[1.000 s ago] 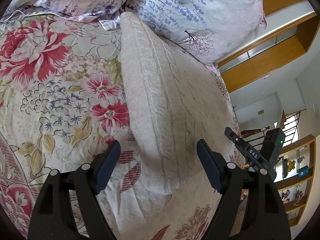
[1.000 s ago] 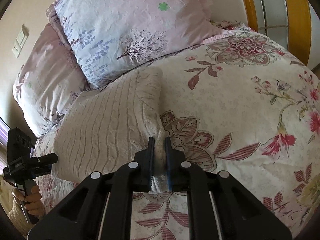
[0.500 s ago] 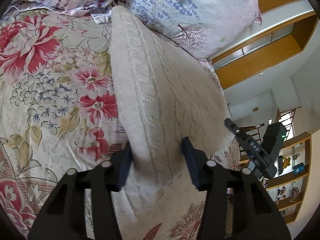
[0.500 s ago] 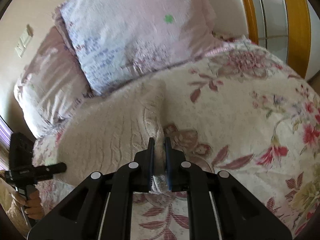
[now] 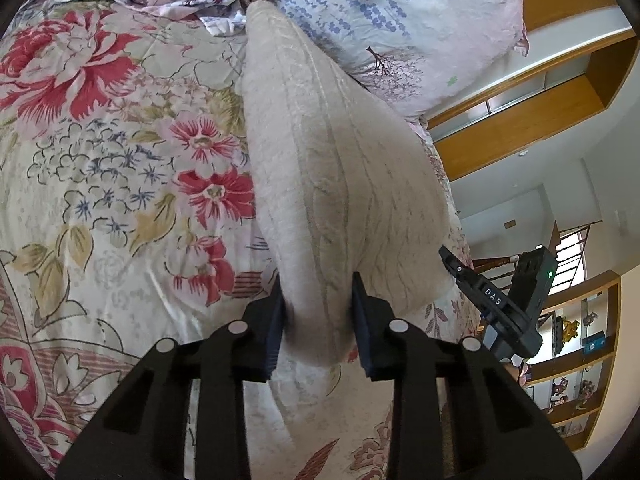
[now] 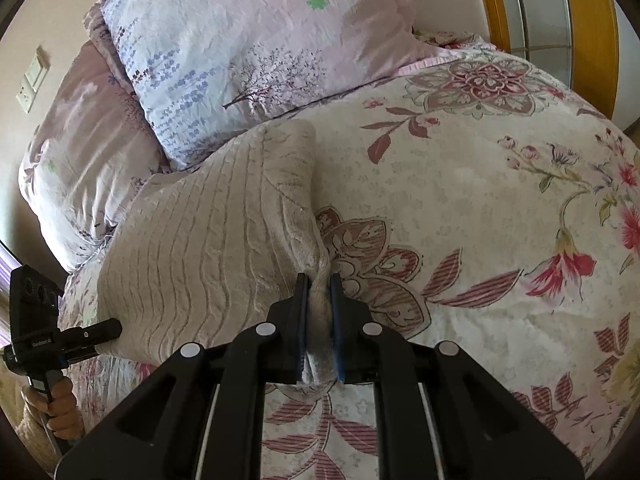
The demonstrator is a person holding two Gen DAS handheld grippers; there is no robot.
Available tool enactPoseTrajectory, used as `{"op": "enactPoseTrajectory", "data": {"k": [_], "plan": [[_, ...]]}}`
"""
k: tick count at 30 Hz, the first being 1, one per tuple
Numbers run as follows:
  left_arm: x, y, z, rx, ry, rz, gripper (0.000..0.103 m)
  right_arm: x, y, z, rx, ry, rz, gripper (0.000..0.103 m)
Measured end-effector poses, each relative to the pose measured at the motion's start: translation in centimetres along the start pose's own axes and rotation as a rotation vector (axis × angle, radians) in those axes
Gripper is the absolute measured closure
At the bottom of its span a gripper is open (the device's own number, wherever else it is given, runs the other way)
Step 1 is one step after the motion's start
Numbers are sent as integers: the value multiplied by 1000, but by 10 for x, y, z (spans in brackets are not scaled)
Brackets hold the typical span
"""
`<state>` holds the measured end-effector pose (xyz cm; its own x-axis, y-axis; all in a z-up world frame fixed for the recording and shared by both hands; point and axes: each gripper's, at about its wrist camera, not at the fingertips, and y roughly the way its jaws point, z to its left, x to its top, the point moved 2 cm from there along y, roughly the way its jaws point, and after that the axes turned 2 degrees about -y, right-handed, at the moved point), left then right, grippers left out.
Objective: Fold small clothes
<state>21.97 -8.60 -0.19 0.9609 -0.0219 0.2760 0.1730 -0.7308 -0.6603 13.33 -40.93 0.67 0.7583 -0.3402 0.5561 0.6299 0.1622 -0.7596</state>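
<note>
The left gripper (image 5: pixel 317 312) is clamped on a bunched corner of the knit (image 5: pixel 332 184), a cream cable-patterned garment. Its two dark fingers (image 5: pixel 275 332) press the fabric from either side, with a thick fold bulging between and below them. Ahead of this gripper the knit runs away in a long raised ridge toward the pillows (image 5: pixel 400 28), its far end touching the nearer pillow. To the gripper's left lies the floral quilt (image 5: pixel 104 168), with big red and pink blooms. To its right, beyond the knit's edge, the right gripper (image 5: pixel 492 304) shows as a black body with a green light, near the knit's other corner.

The right gripper (image 6: pixel 319 280) is closed tight on a thin pinch of the knit (image 6: pixel 208 248), its fingers (image 6: pixel 301 320) nearly together with a narrow strip of fabric squeezed between them and hanging out just behind. From this gripper the knit spreads ahead and to the left, lying on the quilt (image 6: pixel 500 184), its far edge against a pale pillow (image 6: pixel 248 40) with a second, pinker pillow (image 6: pixel 88 148) behind to the left. Far left, the left gripper (image 6: pixel 96 330) reaches the knit's opposite corner, held in a hand (image 6: pixel 60 412). To the right of the gripper the quilt carries maroon leaves and a pink lily.
</note>
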Motion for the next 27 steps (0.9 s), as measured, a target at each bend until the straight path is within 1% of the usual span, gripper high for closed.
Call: {"op": "enactPoseTrajectory", "data": {"k": [4, 7, 10, 18, 21, 23, 24, 26, 27], "plan": [[-1, 1, -1, 11, 5, -6, 73, 0, 3, 0, -11, -4, 11, 92], [-1, 1, -2, 21, 12, -6, 71, 0, 3, -1, -15, -1, 13, 87], [-1, 2, -3, 21, 11, -6, 70, 0, 2, -2, -18, 1, 13, 86], [1, 5, -4, 26, 14, -5, 69, -2, 4, 9, -99, -95, 4, 86], [2, 2, -9, 38, 22, 3, 61, 0, 0, 13, -129, -130, 5, 80], [5, -3, -12, 38, 31, -6, 55, 3, -5, 14, -143, -143, 0, 74], [6, -6, -13, 35, 35, -15, 53, 7, -11, 14, -142, -139, -11, 73], [11, -16, -17, 29, 48, -44, 45, 14, -21, 14, -120, -117, -42, 71], [15, -20, -18, 32, 50, -62, 44, 17, -24, 15, -111, -109, -55, 70]]}}
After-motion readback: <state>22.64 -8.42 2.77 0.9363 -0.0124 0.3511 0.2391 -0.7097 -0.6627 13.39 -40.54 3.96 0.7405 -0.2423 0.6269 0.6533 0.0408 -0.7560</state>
